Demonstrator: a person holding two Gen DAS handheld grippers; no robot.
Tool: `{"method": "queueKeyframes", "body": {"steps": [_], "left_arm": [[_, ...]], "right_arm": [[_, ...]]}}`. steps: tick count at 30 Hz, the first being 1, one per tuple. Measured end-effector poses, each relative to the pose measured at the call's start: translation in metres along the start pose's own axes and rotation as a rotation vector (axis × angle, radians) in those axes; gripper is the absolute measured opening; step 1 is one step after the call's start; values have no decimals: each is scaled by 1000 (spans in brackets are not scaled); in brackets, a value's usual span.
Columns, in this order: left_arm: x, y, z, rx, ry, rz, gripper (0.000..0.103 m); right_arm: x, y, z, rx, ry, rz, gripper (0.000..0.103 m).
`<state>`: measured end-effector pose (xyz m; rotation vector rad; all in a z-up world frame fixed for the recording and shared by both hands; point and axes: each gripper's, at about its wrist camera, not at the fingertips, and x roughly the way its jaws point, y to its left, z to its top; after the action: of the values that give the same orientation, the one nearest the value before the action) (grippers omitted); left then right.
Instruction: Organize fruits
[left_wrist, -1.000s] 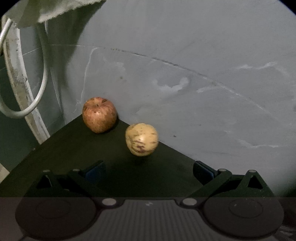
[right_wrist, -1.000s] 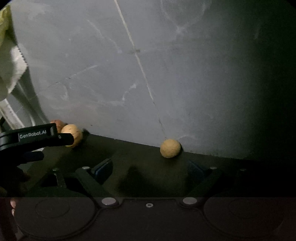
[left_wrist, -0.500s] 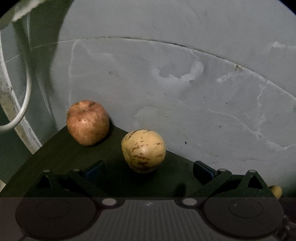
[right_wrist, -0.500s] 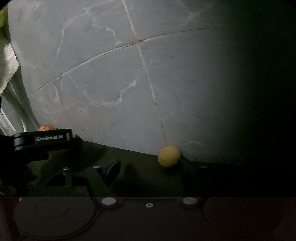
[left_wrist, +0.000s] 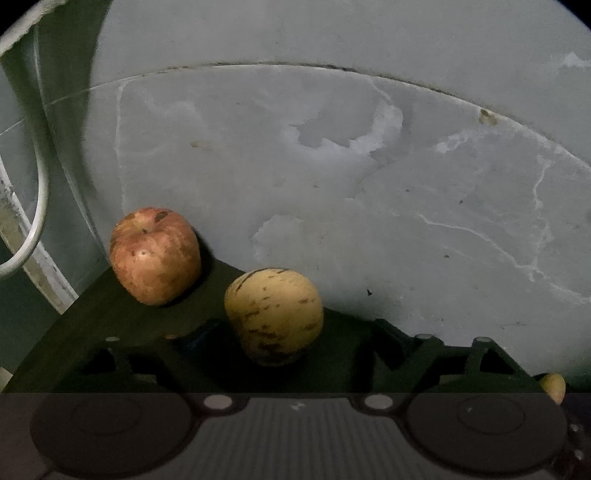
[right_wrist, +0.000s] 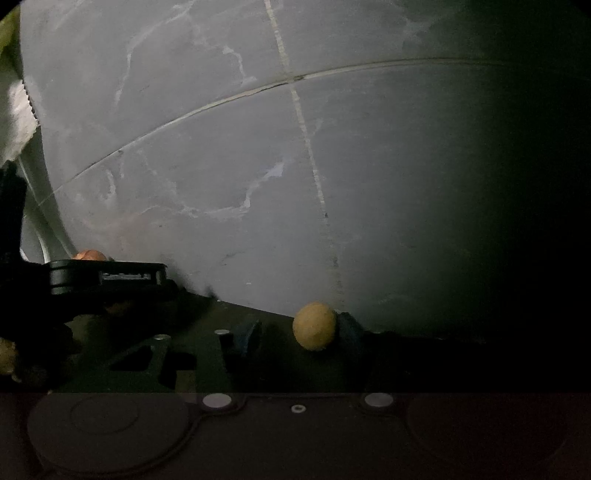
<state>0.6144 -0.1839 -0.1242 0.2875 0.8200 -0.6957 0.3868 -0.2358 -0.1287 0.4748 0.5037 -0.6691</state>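
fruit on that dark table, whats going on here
A person is sorting fruit with two tools. The left hand-held gripper is open around a yellow streaked fruit, with a red apple behind it by the grey wall. The right hand-held gripper is open around a small round tan fruit. Neither fruit is gripped yet.

We hold the left gripper (left_wrist: 291, 332) level and low, its two fingers spread wide apart. We hold the right gripper (right_wrist: 299, 332) level too, fingers parted. The left gripper's body also shows at the left edge of the right wrist view.
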Motion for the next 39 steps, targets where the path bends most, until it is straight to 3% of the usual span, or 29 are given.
{"method": "queueKeyframes", "body": {"steps": [11, 17, 25, 31, 39], "left_arm": [[2, -5, 1, -10, -21, 46, 69], [-4, -14, -3, -3, -53, 118, 55], [-10, -34, -6, 19, -46, 195, 53], [-29, -43, -11, 14, -15, 150, 53], [-64, -46, -28, -84, 12, 66, 53]], "right_arm": [[8, 12, -3, -30, -10, 2, 34], [3, 11, -3, -44, -12, -4, 28], [2, 10, 2, -49, 9, 4, 28], [-3, 6, 4, -91, 31, 21, 28], [-22, -5, 12, -130, 33, 76, 28]]}}
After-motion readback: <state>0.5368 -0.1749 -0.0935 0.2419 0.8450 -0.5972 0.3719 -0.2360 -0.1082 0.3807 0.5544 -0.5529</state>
